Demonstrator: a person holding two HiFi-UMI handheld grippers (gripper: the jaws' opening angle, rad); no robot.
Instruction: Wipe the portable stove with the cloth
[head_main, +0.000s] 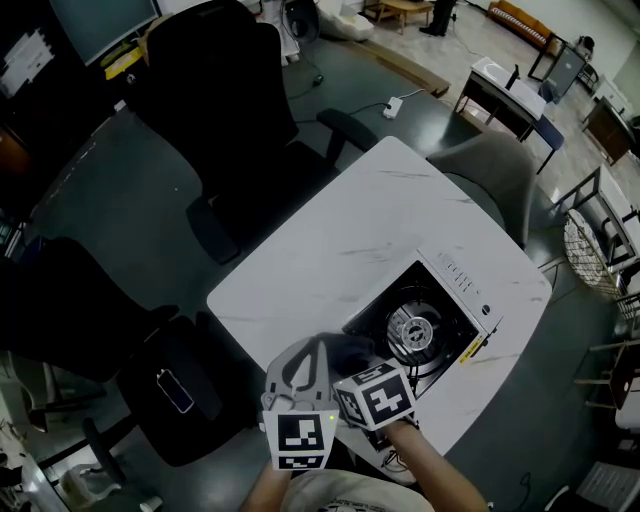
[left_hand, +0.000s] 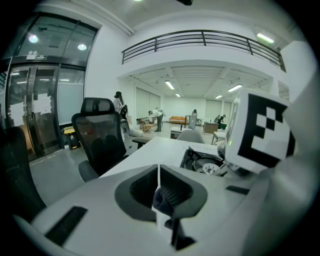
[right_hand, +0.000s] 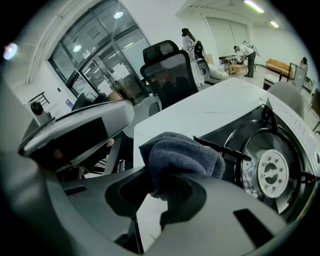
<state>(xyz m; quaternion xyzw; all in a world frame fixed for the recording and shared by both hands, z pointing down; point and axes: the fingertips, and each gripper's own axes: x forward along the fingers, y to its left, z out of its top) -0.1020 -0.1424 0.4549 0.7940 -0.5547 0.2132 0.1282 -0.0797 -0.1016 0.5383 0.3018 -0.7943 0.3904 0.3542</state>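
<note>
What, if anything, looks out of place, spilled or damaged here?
Nothing looks spilled or damaged. The portable stove sits flat on the table, and the cloth is bunched in the right gripper. The only oddity is what looks like a phone lying on a chair seat beside the table.

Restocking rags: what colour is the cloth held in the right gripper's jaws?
The cloth is a dark blue-grey, seen best in the right gripper view.
</note>
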